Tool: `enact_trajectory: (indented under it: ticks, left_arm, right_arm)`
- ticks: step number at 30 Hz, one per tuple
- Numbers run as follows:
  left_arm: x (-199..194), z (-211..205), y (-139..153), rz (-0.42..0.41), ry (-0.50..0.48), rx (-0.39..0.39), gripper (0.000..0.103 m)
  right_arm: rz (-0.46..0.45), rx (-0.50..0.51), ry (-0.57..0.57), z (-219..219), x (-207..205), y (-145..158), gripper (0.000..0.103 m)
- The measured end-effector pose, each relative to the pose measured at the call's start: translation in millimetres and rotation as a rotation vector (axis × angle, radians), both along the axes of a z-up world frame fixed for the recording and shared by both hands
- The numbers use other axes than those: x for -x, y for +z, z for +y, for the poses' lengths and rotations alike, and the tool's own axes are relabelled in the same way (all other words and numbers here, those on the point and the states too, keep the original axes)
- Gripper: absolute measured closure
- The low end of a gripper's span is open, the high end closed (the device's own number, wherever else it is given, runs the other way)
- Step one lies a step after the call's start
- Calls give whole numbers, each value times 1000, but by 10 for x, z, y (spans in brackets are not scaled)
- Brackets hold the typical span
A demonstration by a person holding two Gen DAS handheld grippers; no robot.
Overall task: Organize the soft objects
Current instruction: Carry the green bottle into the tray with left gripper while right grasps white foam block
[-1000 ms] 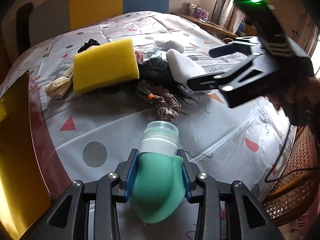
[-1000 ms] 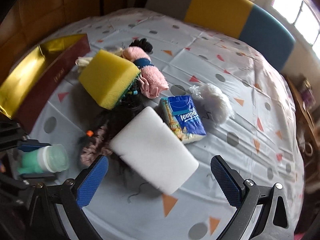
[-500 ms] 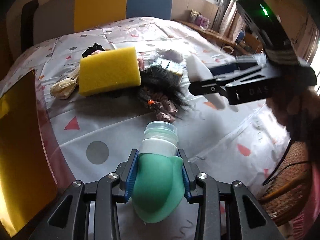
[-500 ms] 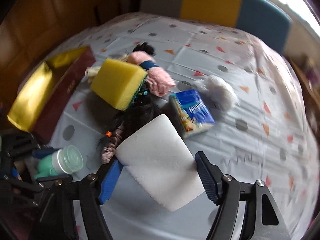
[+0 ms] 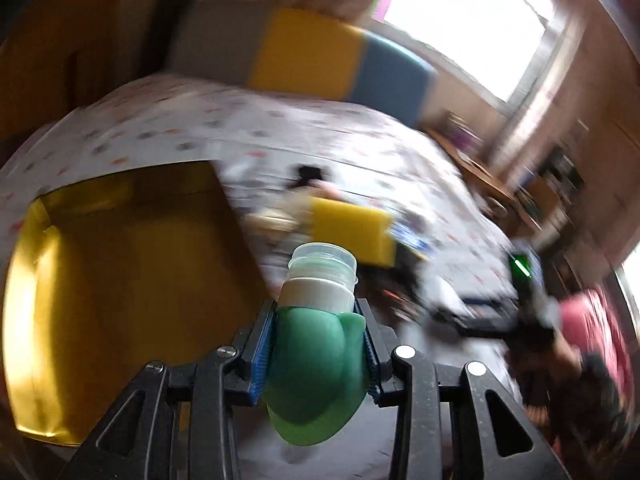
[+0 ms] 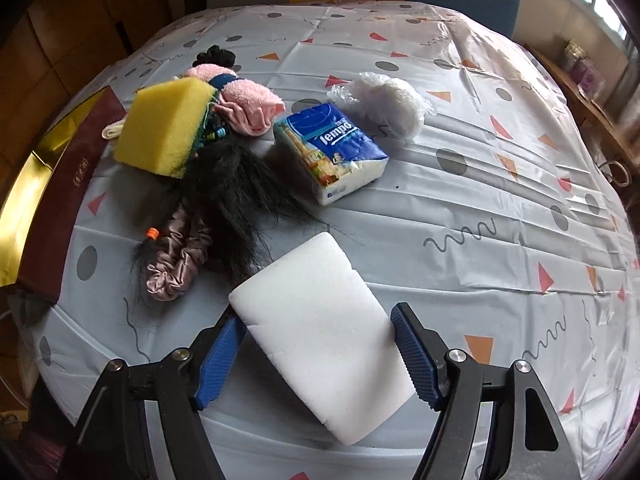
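My left gripper (image 5: 316,344) is shut on a soft green squeeze bottle (image 5: 316,364) with a white collar and clear cap, held in the air beside the gold-lined box (image 5: 120,280). The view is blurred. My right gripper (image 6: 320,352) has its blue pads against both sides of a white foam block (image 6: 324,340) low over the bed. On the patterned sheet (image 6: 480,184) lie a yellow sponge (image 6: 164,128), a pink towel roll (image 6: 248,108), a black wig (image 6: 236,196), a satin scrunchie (image 6: 176,268), a Tempo tissue pack (image 6: 332,148) and a white fluffy ball (image 6: 384,104).
The gold box with dark red walls (image 6: 56,192) sits at the sheet's left edge. A grey, yellow and blue headboard (image 5: 312,56) stands behind the bed. A wooden side table (image 6: 592,92) is at the far right. The right gripper shows blurred in the left wrist view (image 5: 500,312).
My left gripper has swung left and up with the green bottle, now facing the gold box. My right gripper has closed on the white foam block and pulled it back from the pile.
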State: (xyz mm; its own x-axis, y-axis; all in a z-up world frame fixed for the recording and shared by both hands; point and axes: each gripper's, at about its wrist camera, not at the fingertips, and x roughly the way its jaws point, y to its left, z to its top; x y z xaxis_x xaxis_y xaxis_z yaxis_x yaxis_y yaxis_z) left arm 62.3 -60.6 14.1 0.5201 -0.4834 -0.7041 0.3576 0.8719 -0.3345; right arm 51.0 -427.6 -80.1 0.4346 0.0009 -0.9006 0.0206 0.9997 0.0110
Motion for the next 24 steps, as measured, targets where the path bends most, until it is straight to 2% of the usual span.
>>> enact_trajectory:
  ticks: [4, 9, 15, 16, 18, 24]
  left_arm:
    - [-532, 364, -150, 93, 162, -3, 66]
    - [-1038, 437, -342, 122, 260, -39, 65]
    - [-1453, 183, -511, 114, 278, -90, 63]
    - [-1486, 151, -532, 111, 278, -93, 65]
    - [-1592, 66, -569, 110, 263, -80, 63]
    - [-1504, 6, -437, 78, 253, -58, 57]
  right_arm:
    - [-6, 15, -13, -1, 6, -10, 29]
    - [-20, 19, -20, -53, -21, 2, 29]
    - [-11, 59, -6, -35, -32, -23, 29]
    - [-7, 65, -2, -30, -36, -36, 29]
    - [-4, 75, 7, -5, -32, -54, 29]
    - [-8, 85, 10, 10, -21, -67, 30]
